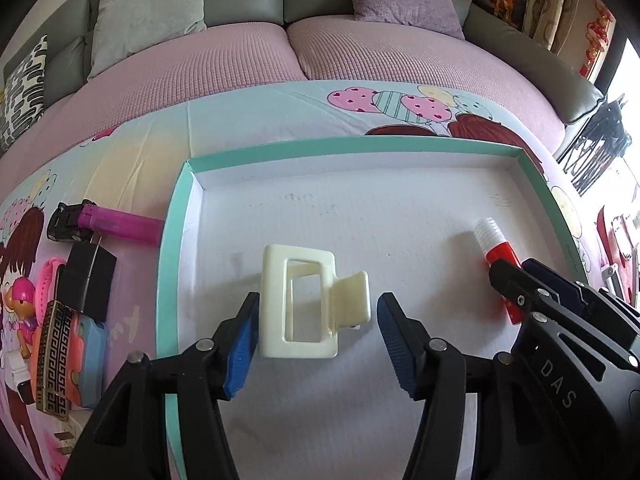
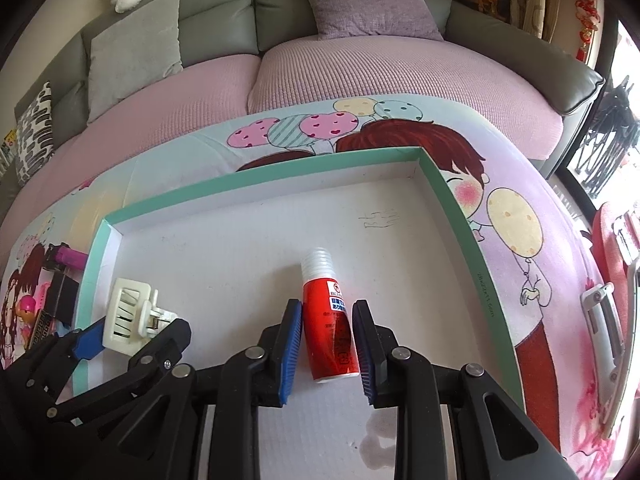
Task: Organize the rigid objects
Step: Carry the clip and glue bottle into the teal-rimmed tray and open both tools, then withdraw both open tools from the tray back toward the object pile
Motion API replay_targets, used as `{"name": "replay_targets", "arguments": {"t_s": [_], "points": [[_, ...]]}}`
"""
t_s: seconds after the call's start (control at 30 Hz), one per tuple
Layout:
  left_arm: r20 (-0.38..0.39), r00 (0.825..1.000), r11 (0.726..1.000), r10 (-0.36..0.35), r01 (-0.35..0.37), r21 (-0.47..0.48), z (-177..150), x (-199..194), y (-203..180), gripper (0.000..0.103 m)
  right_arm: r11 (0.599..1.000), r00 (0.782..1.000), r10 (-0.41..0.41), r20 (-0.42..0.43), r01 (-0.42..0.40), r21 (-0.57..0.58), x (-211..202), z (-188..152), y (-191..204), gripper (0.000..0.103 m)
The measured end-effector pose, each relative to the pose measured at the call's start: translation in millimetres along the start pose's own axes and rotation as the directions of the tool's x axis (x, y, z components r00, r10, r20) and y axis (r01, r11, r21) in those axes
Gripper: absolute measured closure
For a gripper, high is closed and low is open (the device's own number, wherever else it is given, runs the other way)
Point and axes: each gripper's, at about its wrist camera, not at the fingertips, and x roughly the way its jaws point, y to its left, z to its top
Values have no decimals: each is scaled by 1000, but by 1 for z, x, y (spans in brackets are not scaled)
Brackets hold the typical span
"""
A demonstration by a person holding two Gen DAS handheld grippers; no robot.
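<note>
From my left hand-held gripper (image 1: 318, 332), the cream hair clip (image 1: 308, 304) lies flat on the tray (image 1: 172, 248) floor, my pads apart either side, the right one clear of it, so I judge it set down there. From my right hand-held gripper (image 2: 326, 342), the pads bracket the red bottle (image 2: 330, 320) lying inside the tray's right wall without visibly squeezing, a thin gap at one pad.

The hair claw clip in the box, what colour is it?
Cream white hair claw clip, clearest in the left wrist view.
</note>
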Motion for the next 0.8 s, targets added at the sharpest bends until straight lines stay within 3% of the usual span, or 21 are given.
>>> {"name": "replay_targets", "arguments": {"t_s": [0.23, 0.33, 0.4, 0.5, 0.77, 0.8], "points": [[39, 999, 1000, 9, -8, -5, 1, -18, 2, 40, 999, 999, -34, 42, 35, -7, -16, -1, -4, 44], [43, 999, 1000, 15, -15, -19, 0, -23, 7, 32, 1000, 999, -29, 43, 28, 5, -17, -1, -6, 38], [49, 998, 999, 32, -31, -29, 0, -25, 11, 21, 999, 998, -42, 43, 42, 7, -17, -2, -7, 34], [58, 998, 998, 39, -36, -56, 0, -29, 19, 16, 999, 998, -43, 50, 42, 17, -17, -3, -10, 20], [106, 994, 991, 9, 5, -136, -2, -43, 35, 14, 999, 997, -44, 64, 43, 15, -16, -4, -7, 2], [111, 994, 990, 10, 6, -138, -2, -44, 35, 6, 999, 996, -48, 69, 46, 25, -17, -4, -9, 0]]}}
